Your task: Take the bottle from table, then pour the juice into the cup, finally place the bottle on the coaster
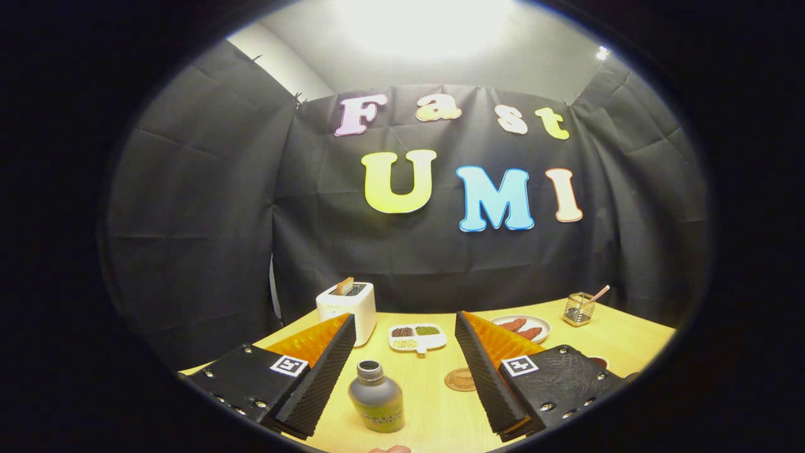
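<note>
Claw: the claw (405,368) stands wide apart and has hold of nothing; its two fingers flank the bottle without touching it.
Bottle: the bottle (377,397) stands upright on the counter (434,409), between the fingers and nearer the left one, with its cap off and its neck open.
Coaster: the round brown coaster (461,379) lies flat on the counter just right of the bottle, close against the inner face of the right finger, and bears nothing.
Cup: a dark round rim shows at the far side of the right finger's body; this may be the cup (599,362), but too little of it is visible to be sure.
Other things: beyond the fingers sit a white toaster (346,306) with a slice in it on the left, a white divided dish (417,338) of grains in the middle, a plate (525,327) with reddish food on the right, and a small wire holder (579,308) farther right.
Done so far: nothing, by the look of it; the bottle is not yet gripped.
In hand: the first step, lining up on the bottle to take it.
Left to do: grip and lift the bottle, pour into the cup, then set the bottle on the coaster.
Watch for: the open neck, which could spill if the bottle tips early.
</note>
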The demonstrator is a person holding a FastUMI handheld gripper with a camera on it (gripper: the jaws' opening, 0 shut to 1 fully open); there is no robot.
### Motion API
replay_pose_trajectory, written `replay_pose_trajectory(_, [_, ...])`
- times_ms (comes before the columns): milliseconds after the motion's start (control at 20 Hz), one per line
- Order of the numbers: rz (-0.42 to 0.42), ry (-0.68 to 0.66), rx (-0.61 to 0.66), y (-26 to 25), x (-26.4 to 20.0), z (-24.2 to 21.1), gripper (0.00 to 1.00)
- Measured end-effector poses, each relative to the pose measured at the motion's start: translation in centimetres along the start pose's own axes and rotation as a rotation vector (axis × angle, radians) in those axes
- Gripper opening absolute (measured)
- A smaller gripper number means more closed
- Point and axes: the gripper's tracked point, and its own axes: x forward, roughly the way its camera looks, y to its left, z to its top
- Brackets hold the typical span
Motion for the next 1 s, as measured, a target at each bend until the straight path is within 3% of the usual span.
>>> replay_pose_trajectory(1000, [-0.051,0.258,0.035,3.0,2.8,-12.6,0.97])
